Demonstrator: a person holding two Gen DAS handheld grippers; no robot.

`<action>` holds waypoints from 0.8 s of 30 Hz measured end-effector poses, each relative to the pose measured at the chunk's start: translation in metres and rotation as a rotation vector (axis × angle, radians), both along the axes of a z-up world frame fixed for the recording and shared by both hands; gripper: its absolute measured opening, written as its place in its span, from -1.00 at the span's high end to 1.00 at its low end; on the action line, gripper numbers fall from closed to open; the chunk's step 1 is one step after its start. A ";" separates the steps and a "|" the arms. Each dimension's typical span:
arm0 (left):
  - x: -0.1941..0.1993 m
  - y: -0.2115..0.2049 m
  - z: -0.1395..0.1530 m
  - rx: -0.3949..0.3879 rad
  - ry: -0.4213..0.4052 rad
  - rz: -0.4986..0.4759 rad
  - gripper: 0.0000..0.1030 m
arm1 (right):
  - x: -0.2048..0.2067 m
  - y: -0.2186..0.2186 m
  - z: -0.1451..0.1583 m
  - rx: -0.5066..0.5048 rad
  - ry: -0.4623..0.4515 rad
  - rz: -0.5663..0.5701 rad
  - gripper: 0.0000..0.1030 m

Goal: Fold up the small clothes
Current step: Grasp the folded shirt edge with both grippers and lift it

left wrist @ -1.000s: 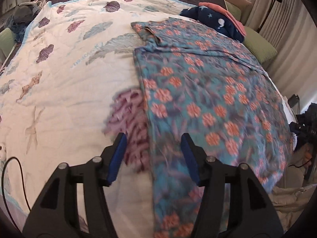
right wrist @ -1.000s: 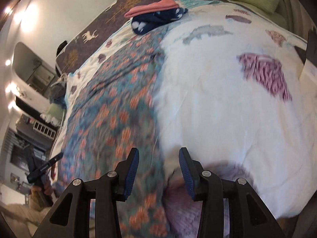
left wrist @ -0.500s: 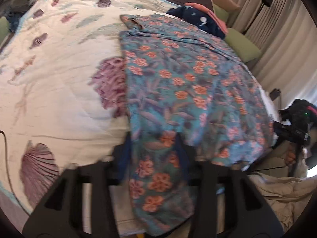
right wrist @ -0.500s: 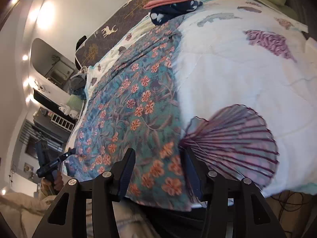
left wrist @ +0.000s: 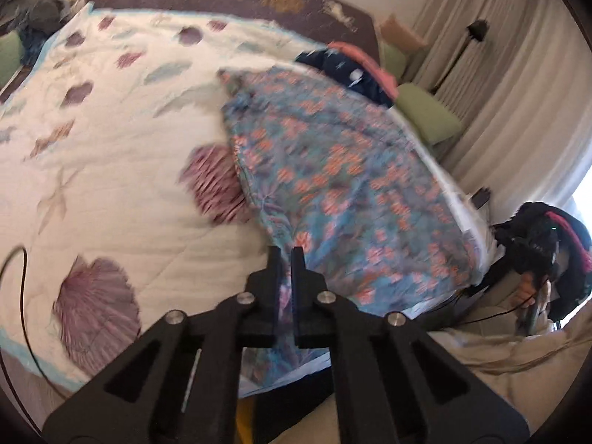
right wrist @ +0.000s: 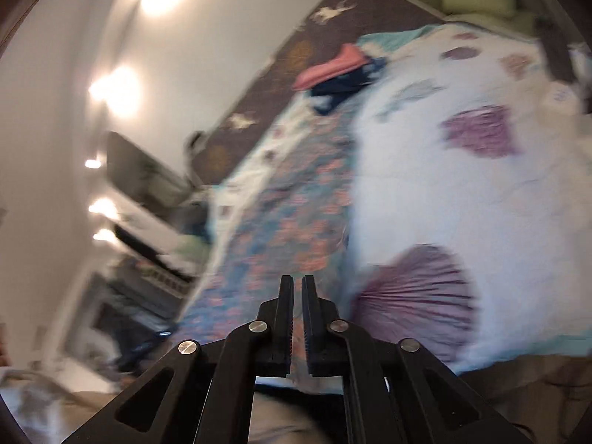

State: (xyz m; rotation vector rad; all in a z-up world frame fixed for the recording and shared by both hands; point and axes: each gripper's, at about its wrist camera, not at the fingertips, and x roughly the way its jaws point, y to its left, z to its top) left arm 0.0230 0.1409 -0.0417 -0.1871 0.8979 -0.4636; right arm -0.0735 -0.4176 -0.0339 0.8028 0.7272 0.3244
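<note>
A teal garment with orange flowers (left wrist: 333, 170) lies spread on the white seashell quilt (left wrist: 111, 155), reaching its near edge. My left gripper (left wrist: 285, 255) is shut on the garment's near hem at its left corner. In the right wrist view the same garment (right wrist: 288, 214) runs up the quilt (right wrist: 481, 192), and my right gripper (right wrist: 298, 283) is shut on its near hem at the other corner. Both views are blurred by motion.
A folded navy and pink pile (left wrist: 351, 70) sits at the far end of the bed, also in the right wrist view (right wrist: 340, 74). Green cushions (left wrist: 425, 118), a floor lamp (left wrist: 473, 33) and curtains stand at the right. A black cable (left wrist: 22, 296) hangs at the left.
Both grippers went from open above the bed to shut on the garment's near hem. Both cameras pulled back toward the bed's near edge, and the hem lifted.
</note>
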 end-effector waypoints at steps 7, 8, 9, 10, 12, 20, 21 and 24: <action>-0.001 0.006 -0.039 0.037 0.101 0.048 0.18 | 0.007 0.012 -0.036 -0.100 0.176 0.026 -0.12; -0.003 0.004 -0.038 0.049 0.089 0.037 0.10 | 0.009 0.016 -0.041 -0.114 0.186 0.057 -0.12; -0.004 0.004 -0.038 0.055 0.088 0.029 -0.01 | 0.009 0.021 -0.043 -0.114 0.185 0.090 -0.14; -0.004 0.002 -0.038 0.059 0.089 0.021 -0.04 | 0.010 0.025 -0.045 -0.102 0.180 0.109 -0.15; -0.004 -0.003 -0.042 0.078 0.082 0.015 -0.06 | 0.014 0.033 -0.053 -0.065 0.179 0.146 -0.18; -0.007 0.000 -0.026 -0.031 0.069 0.045 0.93 | 0.007 0.024 -0.040 0.079 0.094 0.099 0.93; -0.011 0.001 -0.018 -0.056 0.044 0.038 0.93 | 0.001 0.014 -0.028 0.115 0.045 0.067 0.94; -0.023 0.008 0.009 -0.132 -0.022 -0.004 0.93 | -0.014 -0.007 -0.005 0.157 -0.025 0.015 0.95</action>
